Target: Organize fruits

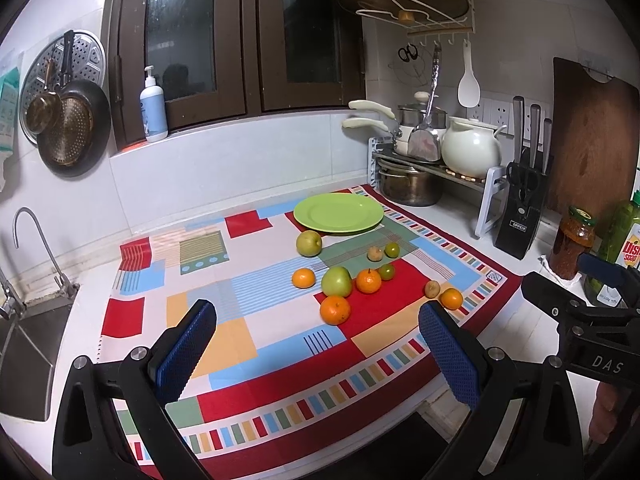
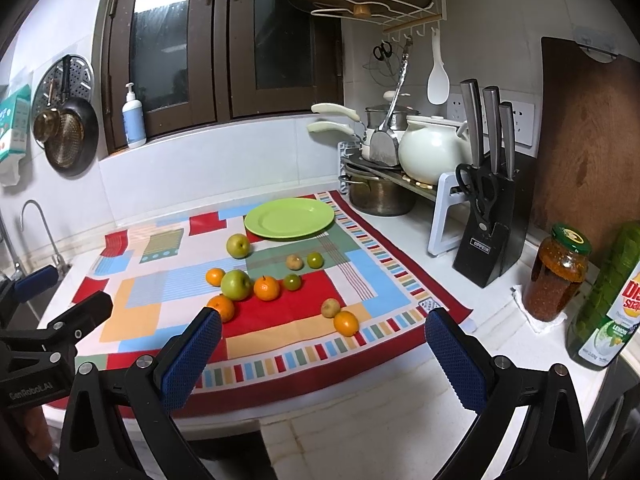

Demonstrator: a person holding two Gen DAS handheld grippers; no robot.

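Kitchen counter under a bright patchwork cloth point(image 1: 224, 288) carries the fruit; a green apple point(image 1: 337, 281) sits mid-cloth with oranges point(image 1: 335, 310) touching or just beside it, a pear point(image 1: 309, 243) nearer the green plate point(image 1: 338, 213) at the back, which holds nothing; small limes point(image 1: 392, 250) lie to the right; left gripper point(image 1: 316, 354) and right gripper point(image 2: 324, 360) both hover over the near edge, jaws spread wide, gripping nothing; a knife block point(image 2: 486, 236) and jar point(image 2: 556, 276) stand off the cloth.
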